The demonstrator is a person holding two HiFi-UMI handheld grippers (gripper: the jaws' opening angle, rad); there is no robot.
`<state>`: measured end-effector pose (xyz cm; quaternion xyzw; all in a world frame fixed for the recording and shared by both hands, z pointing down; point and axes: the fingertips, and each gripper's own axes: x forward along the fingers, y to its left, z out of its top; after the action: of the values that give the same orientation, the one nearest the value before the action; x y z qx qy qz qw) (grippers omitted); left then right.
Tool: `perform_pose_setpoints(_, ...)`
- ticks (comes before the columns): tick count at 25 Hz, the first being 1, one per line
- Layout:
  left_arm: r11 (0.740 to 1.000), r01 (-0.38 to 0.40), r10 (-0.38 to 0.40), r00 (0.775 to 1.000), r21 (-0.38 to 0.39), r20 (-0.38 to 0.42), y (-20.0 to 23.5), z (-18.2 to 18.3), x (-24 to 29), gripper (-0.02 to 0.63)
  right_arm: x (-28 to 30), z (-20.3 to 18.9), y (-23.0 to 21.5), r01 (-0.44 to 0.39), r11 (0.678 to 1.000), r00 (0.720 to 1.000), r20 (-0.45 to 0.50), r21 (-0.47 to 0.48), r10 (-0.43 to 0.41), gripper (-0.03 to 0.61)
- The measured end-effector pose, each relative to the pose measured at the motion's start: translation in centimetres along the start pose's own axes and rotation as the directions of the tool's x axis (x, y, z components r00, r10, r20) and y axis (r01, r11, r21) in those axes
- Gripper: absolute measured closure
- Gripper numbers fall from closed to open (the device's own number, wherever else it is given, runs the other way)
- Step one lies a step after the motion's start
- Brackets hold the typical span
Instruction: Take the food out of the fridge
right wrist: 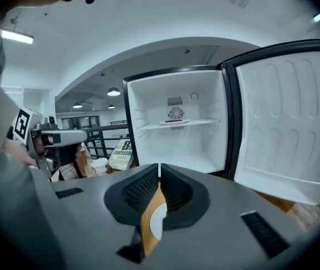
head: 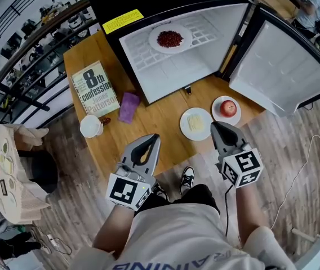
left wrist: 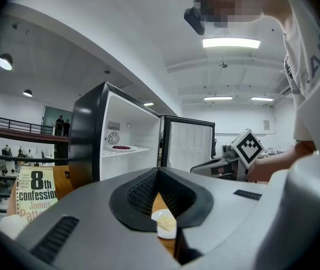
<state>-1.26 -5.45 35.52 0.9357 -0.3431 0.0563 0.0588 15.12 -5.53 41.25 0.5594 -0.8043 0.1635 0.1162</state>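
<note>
The plate [head: 155,39] of red food [head: 170,39] lay on the fridge shelf [head: 149,63]: probably light, rigid, breakable, contents loose. Its near rim suited gripping, held level. Left tool [head: 147,144] and right tool [head: 218,129] stood closed, empty.

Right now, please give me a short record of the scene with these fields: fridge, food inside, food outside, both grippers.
fridge: door open, standing on the wooden table
inside: plate of red food on the shelf
out on table: plate with apple; plate with pale yellow slices
left gripper: fingers together, empty
right gripper: fingers together, empty
</note>
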Motion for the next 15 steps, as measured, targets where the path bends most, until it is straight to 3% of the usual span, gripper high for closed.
perform_pose_setpoints(9, 0.998, -0.051, 0.048, 0.996, 0.036, 0.076, 0.8, 4.0, -1.9, 0.606, -1.7, 6.3, 1.8, -0.002, 0.998, 0.988, 0.155, -0.065, 0.012, 0.548)
perform_pose_setpoints(15, 0.997, -0.063, 0.057, 0.993, 0.05, 0.105, 0.9, 5.5, -2.5, 0.606, -2.1, 8.1, 2.8, -0.027, 0.995, 0.983, 0.178, -0.092, 0.044, 0.548)
